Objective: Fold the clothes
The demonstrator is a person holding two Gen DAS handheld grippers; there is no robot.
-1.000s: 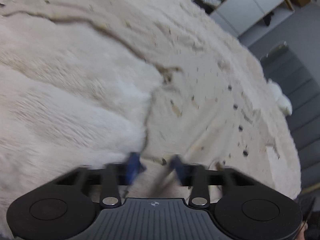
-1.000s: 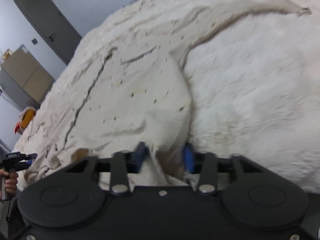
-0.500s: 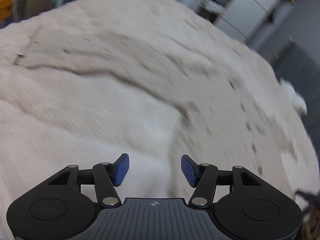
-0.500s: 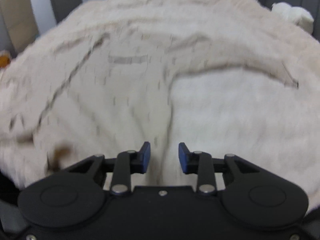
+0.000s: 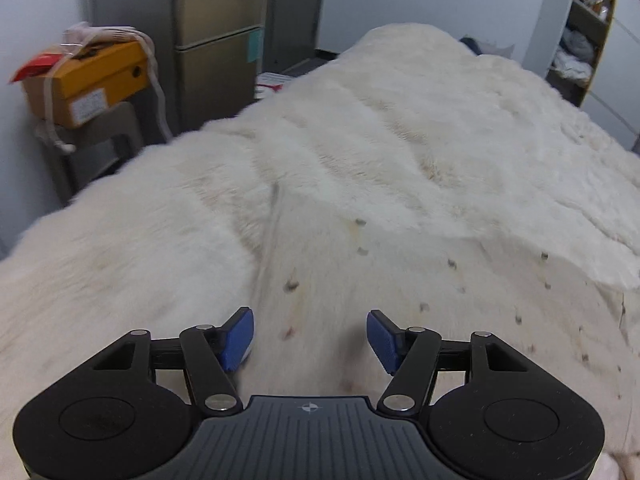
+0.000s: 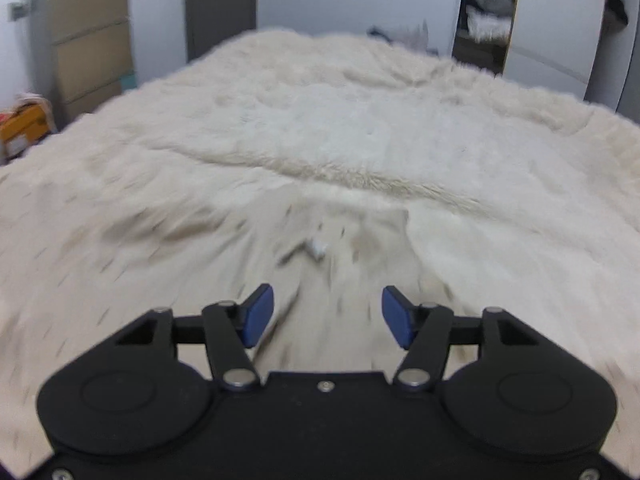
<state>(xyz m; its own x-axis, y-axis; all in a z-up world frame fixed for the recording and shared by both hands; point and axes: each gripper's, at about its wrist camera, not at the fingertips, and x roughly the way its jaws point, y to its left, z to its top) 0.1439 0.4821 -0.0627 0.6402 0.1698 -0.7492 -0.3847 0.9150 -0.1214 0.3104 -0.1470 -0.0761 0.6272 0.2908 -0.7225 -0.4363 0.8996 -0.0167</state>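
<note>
A cream garment with a white fleece lining (image 5: 360, 152) lies spread over a fluffy white bed cover. Its smooth outer cloth with small dark flecks (image 5: 400, 288) shows below a folded-over fleece panel. My left gripper (image 5: 310, 338) is open and empty, just above the flecked cloth. In the right wrist view the same garment (image 6: 360, 140) lies flat, with a curved fleece edge (image 6: 360, 178) across the middle. My right gripper (image 6: 327, 316) is open and empty above the cloth; this view is blurred.
An orange box (image 5: 84, 80) sits on a grey stool at the left of the bed. A tall grey cabinet (image 5: 218, 36) stands behind it. Open shelves with clothes (image 5: 576, 48) are at the right. A grey door (image 6: 220, 4) and a wardrobe (image 6: 488, 12) are beyond the bed.
Both grippers were shut on the garment's edge a second ago. Both have let go, opened wide and lifted back, so the views now look along the bed.
</note>
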